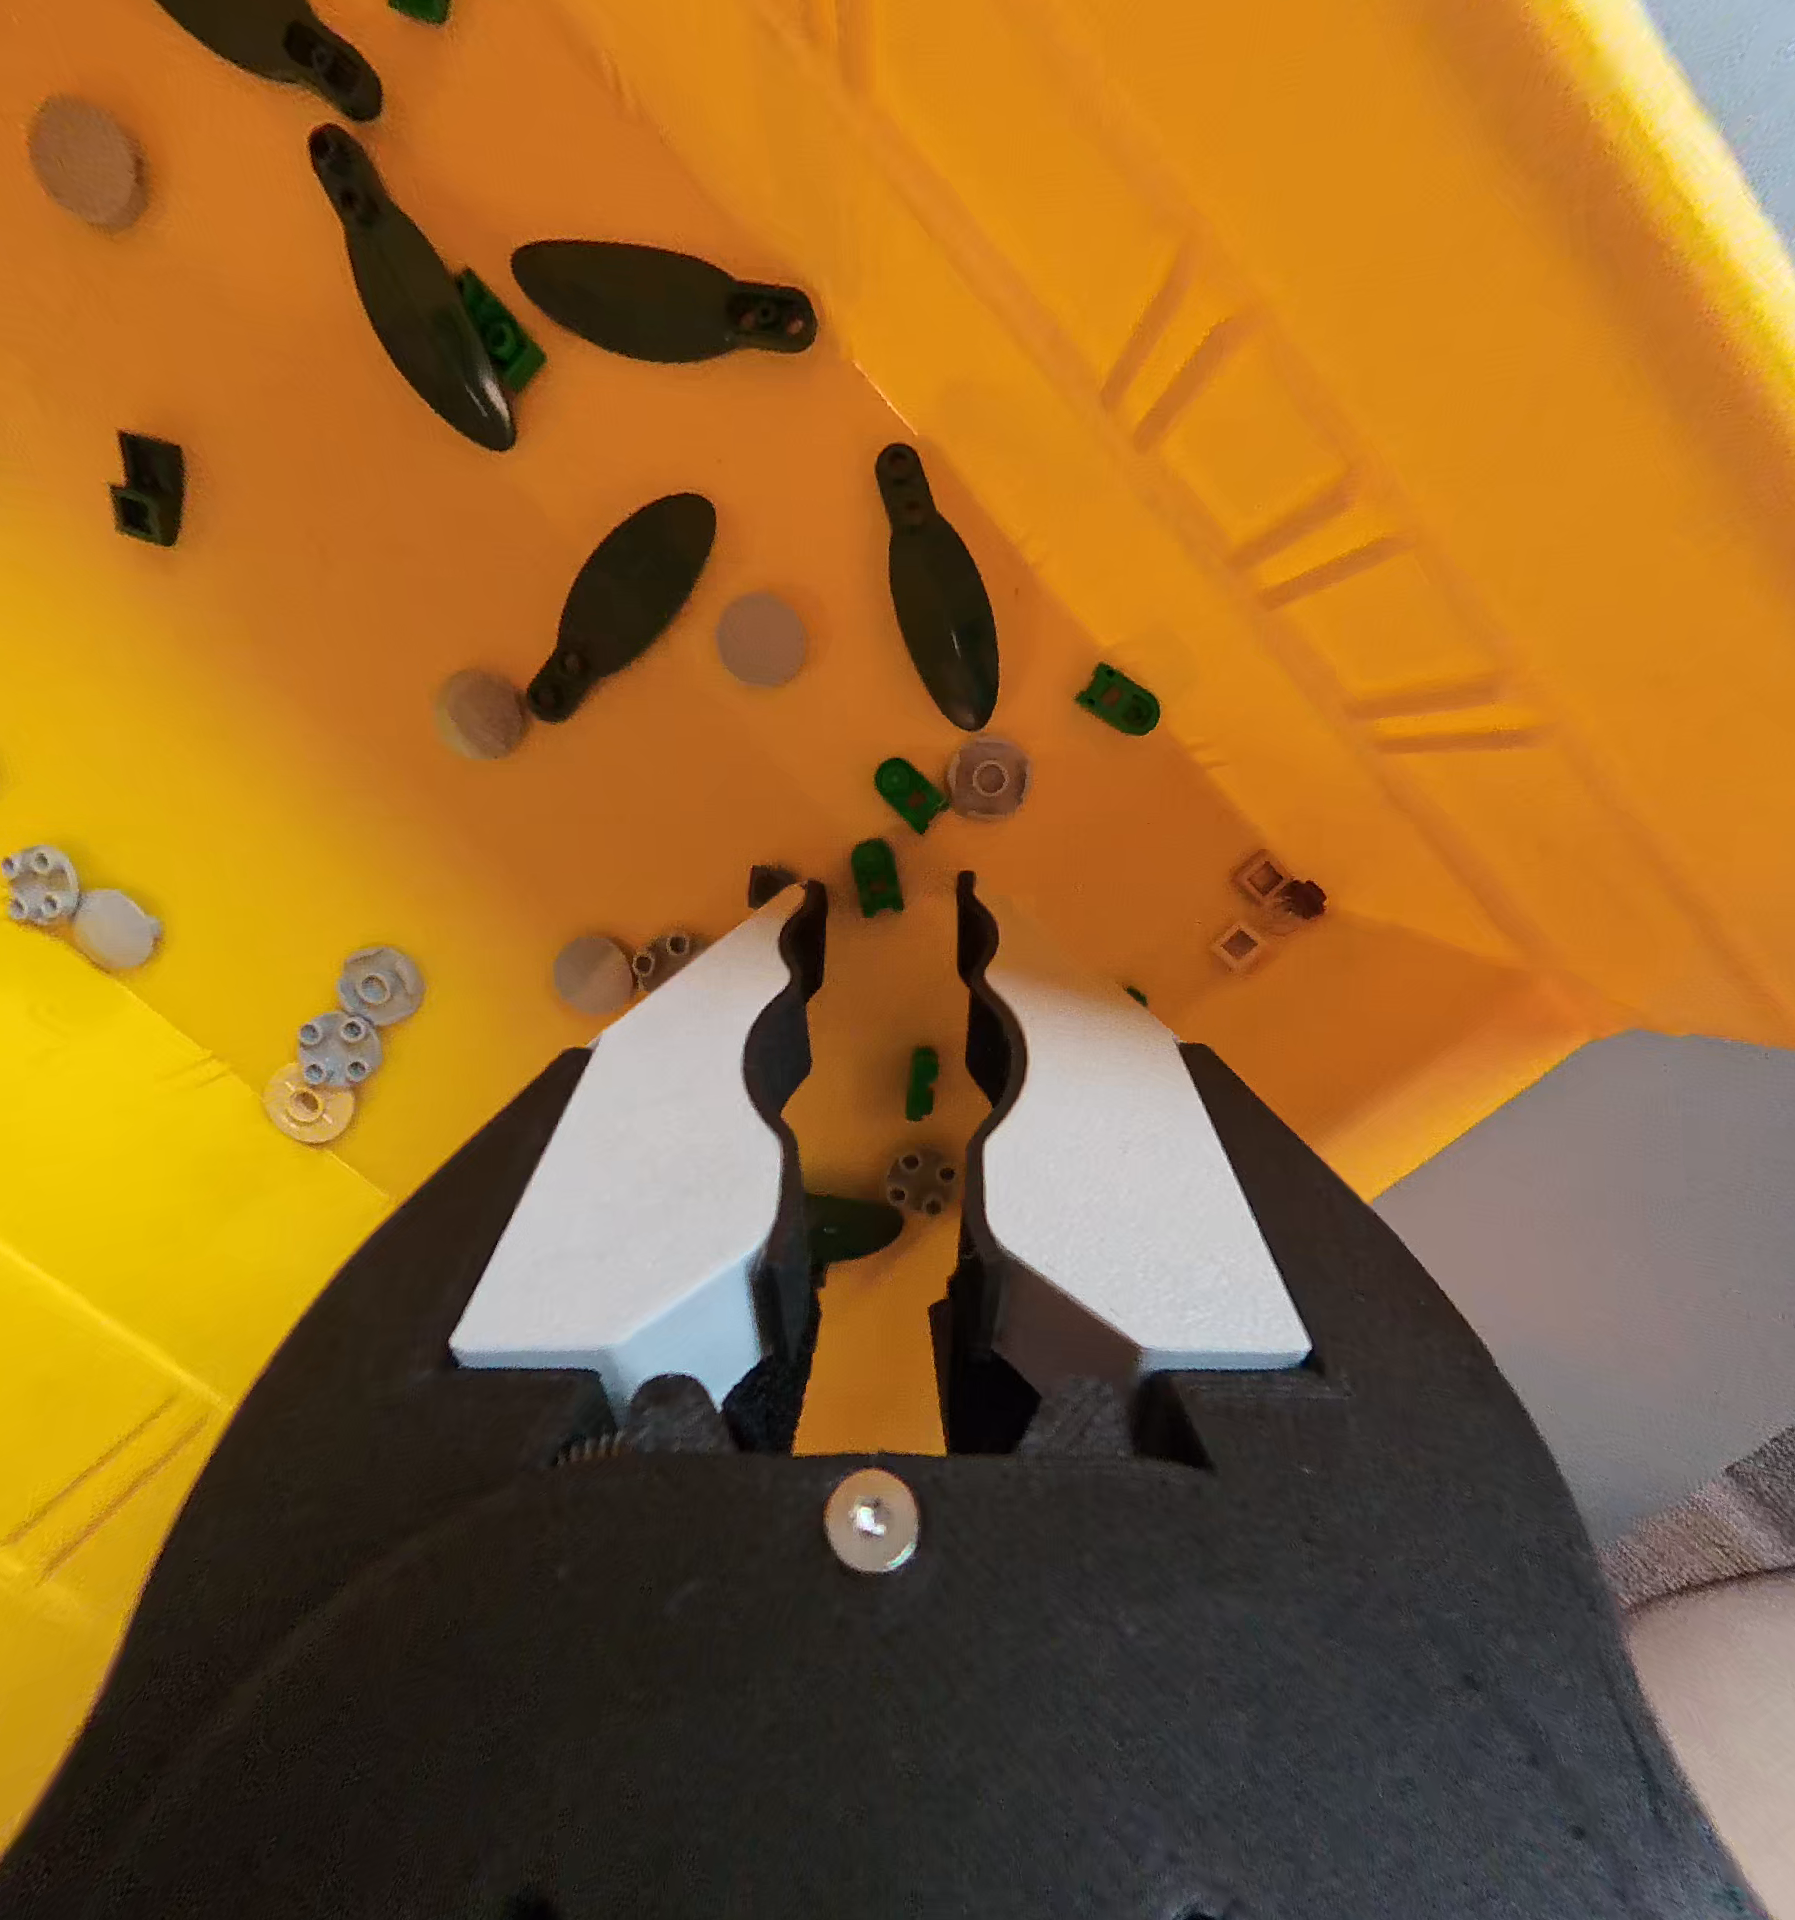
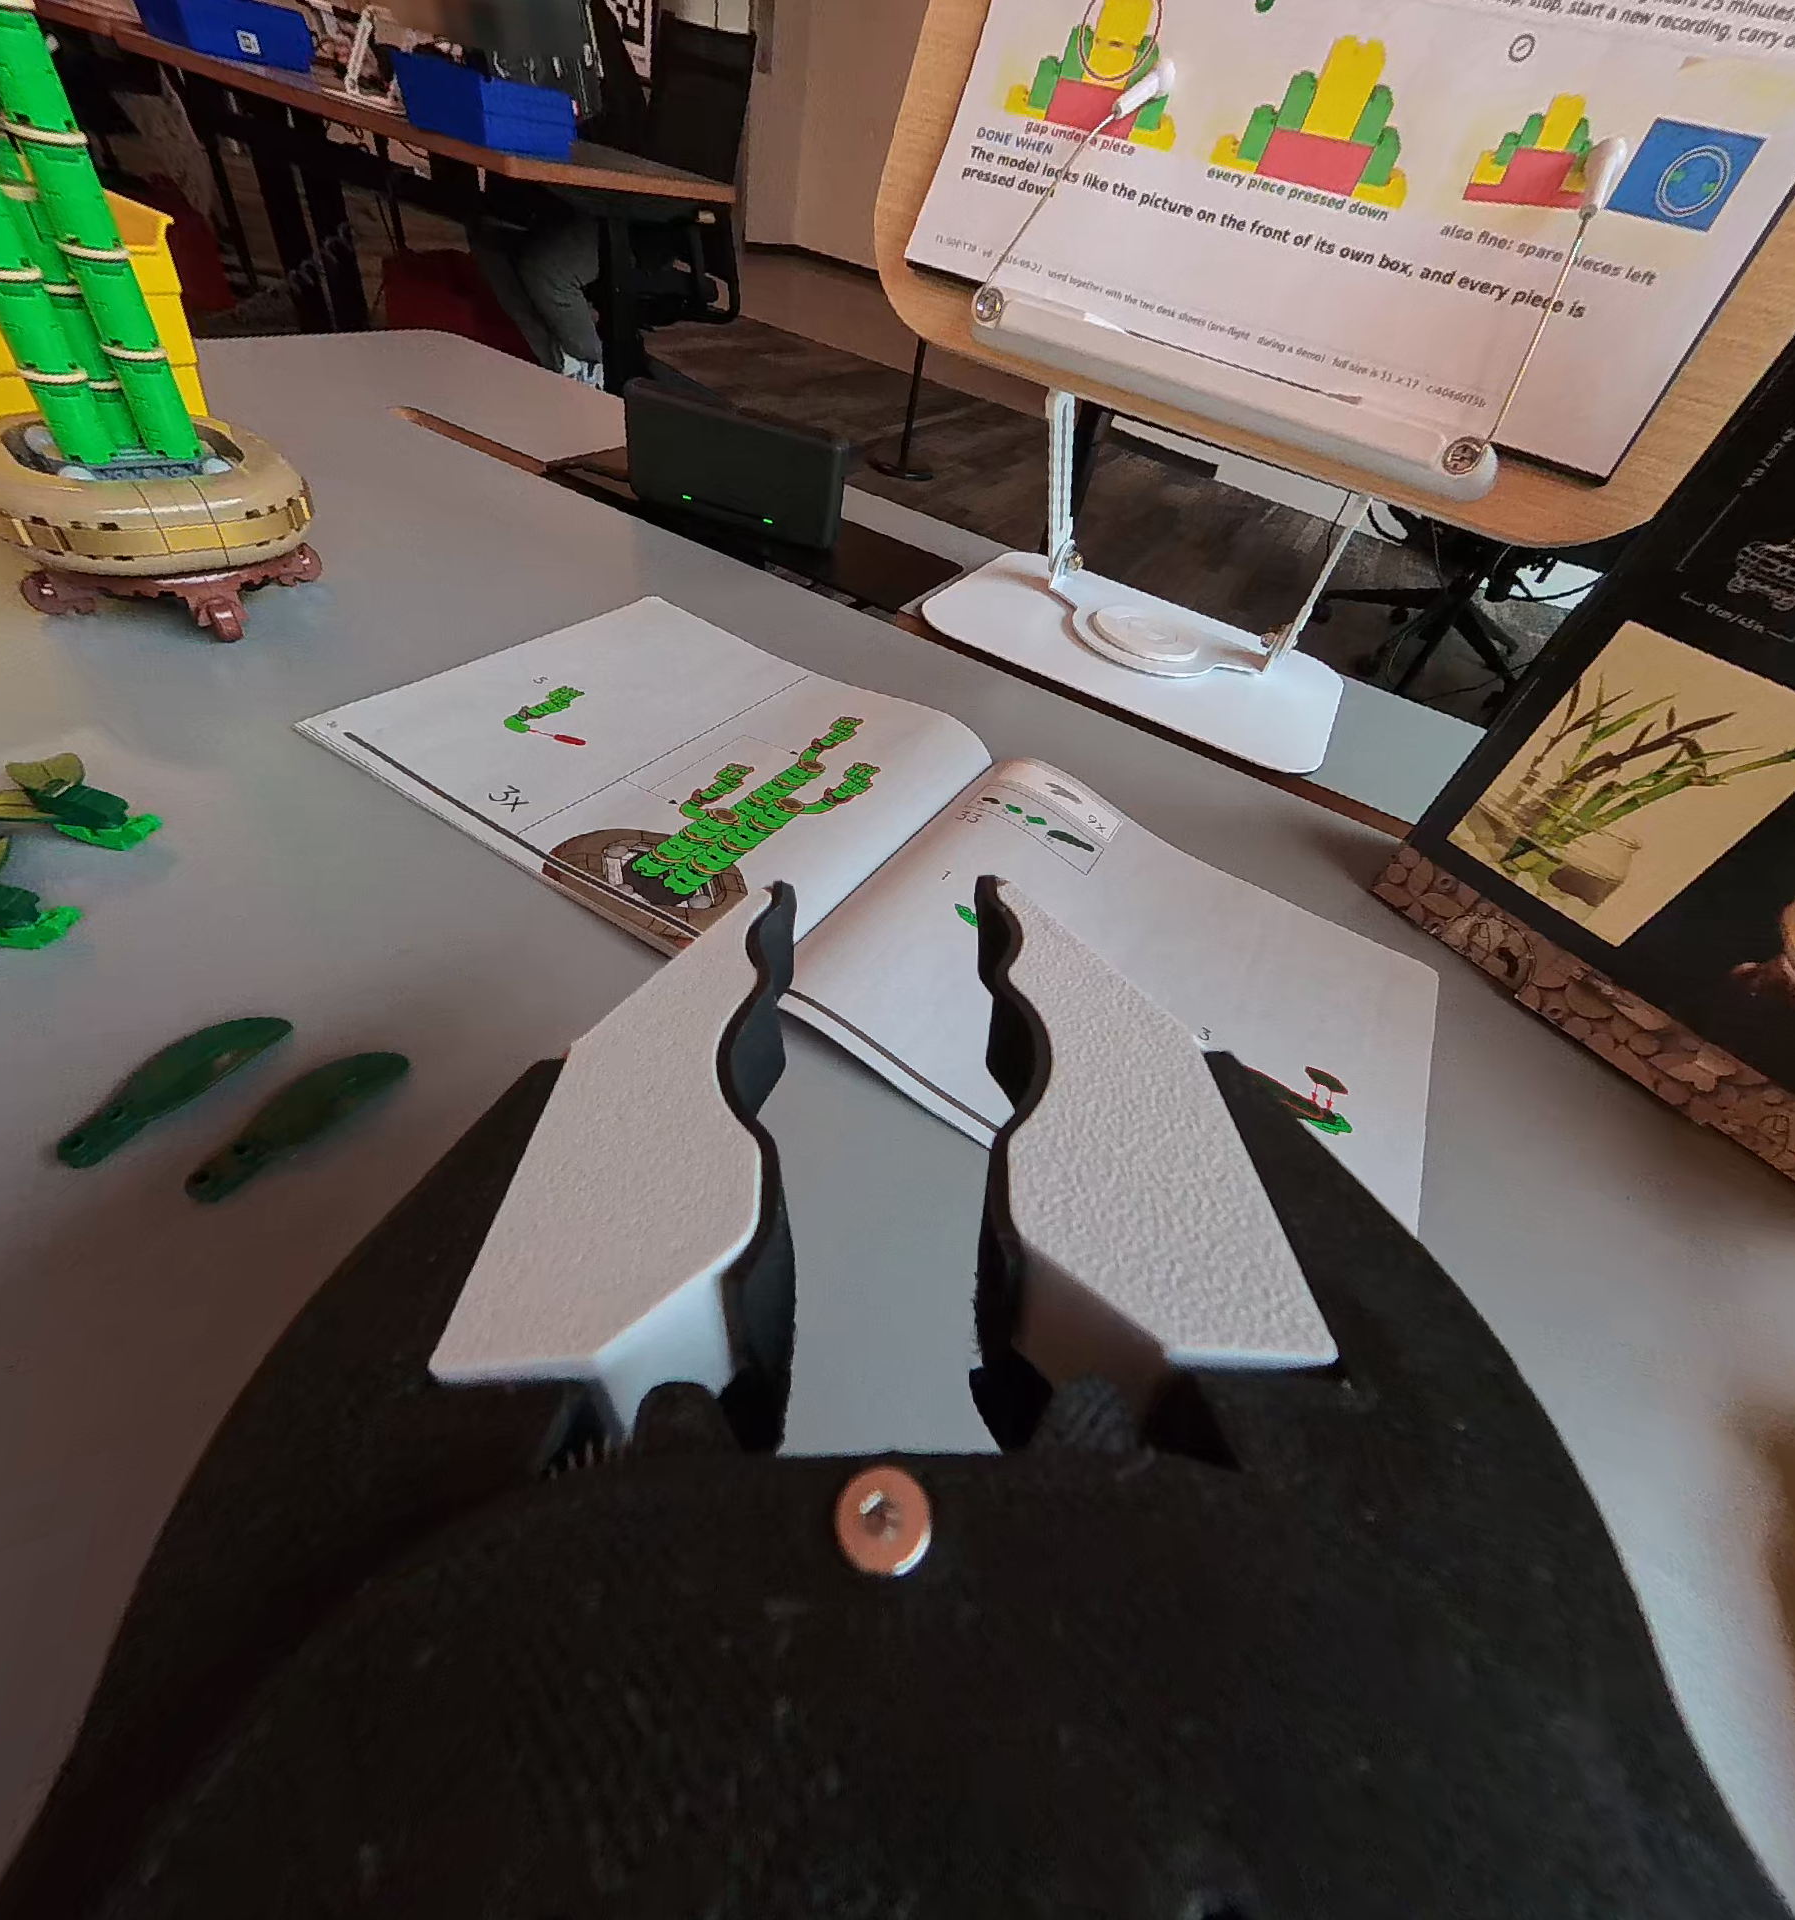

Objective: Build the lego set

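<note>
Lego model (image 2: 93, 312), partly built, stands at the far left of the grey table (image 2: 436, 935) in the right wrist view: green segmented stalks rising upright from a tan oval base on a brown footed stand. Near it on the table lie small assembled leaf clusters (image 2: 62, 805) and, closer to the camera, two loose dark green leaf pieces (image 2: 233, 1107) side by side. Further right, an open instruction booklet (image 2: 768, 790) lies flat, with the right gripper (image 2: 885, 894) held low above the table, pointing forward over the booklet's centre fold; its jaws stand apart with nothing between them. Beyond it a white stand (image 2: 1142, 634) carries a printed sheet, and the set's dark box (image 2: 1651, 831) stands upright at the far right. In the left wrist view, the left gripper (image 1: 891, 894) points down into a yellow bin (image 1: 1392, 520) holding loose parts: dark leaf pieces (image 1: 654, 301), grey round pieces (image 1: 761, 639) and small green clip pieces (image 1: 877, 878). Its jaws are parted and empty, tips just short of one green clip.
</note>
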The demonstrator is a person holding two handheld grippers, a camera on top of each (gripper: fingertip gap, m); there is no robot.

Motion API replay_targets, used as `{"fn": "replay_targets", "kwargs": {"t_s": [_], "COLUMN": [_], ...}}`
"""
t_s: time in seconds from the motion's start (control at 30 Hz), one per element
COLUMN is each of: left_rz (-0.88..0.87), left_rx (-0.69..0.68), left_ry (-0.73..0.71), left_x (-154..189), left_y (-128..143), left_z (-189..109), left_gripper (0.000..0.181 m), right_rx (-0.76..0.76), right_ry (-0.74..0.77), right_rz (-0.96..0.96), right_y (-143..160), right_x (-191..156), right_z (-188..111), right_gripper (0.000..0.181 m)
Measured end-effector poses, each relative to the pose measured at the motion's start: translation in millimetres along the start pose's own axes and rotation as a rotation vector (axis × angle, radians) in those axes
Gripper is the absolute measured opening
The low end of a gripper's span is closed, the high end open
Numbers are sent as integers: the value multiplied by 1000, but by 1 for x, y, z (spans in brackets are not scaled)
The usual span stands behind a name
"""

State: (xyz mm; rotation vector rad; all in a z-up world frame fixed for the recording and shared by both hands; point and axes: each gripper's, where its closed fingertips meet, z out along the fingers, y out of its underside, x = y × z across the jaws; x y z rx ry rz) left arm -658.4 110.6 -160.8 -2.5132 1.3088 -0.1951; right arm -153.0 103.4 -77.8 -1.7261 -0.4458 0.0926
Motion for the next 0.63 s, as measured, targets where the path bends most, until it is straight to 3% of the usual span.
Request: {"fn": "replay_targets", "kwargs": {"t_s": [0.13, 0.2, 0.27, 0.37, 0.43, 0.5, 0.57, 0.63], "left_rz": [-10, -38, -91, -207, -237, -156, -12, 105], "left_rx": [-5, -14, 47, 261, 466, 669, 742, 679], "left_ry": [-20, -61, -137, -240, -155, -2, 128, 242], "left_x": [-6, -13, -23, -22, 19, 88, 167, 241], "left_y": [0, 5, 4, -13, -46, -97, -146, -189], "left_z": [0, -7, -28, -91, -134, -161, -151, -107], "left_gripper": [6, 6, 6, 6, 6, 6, 6, 6], "right_rx": [2, 15, 37, 76, 108, 137, 157, 162], "right_ry": [-5, -4, -2, 1, 4, 7, 16, 36], "right_rz": [-1, 5, 15, 28, 33, 41, 50, 49], "right_y": [-1, -4, -9, -18, -26, -34, -39, -39], "right_x": [0, 0, 2, 3, 4, 5, 9, 15], "right_z": [-2, -4, -8, -14, -18, -22, -25, -27], "right_gripper": [33, 32, 32, 32, 32, 32, 32, 32]}}
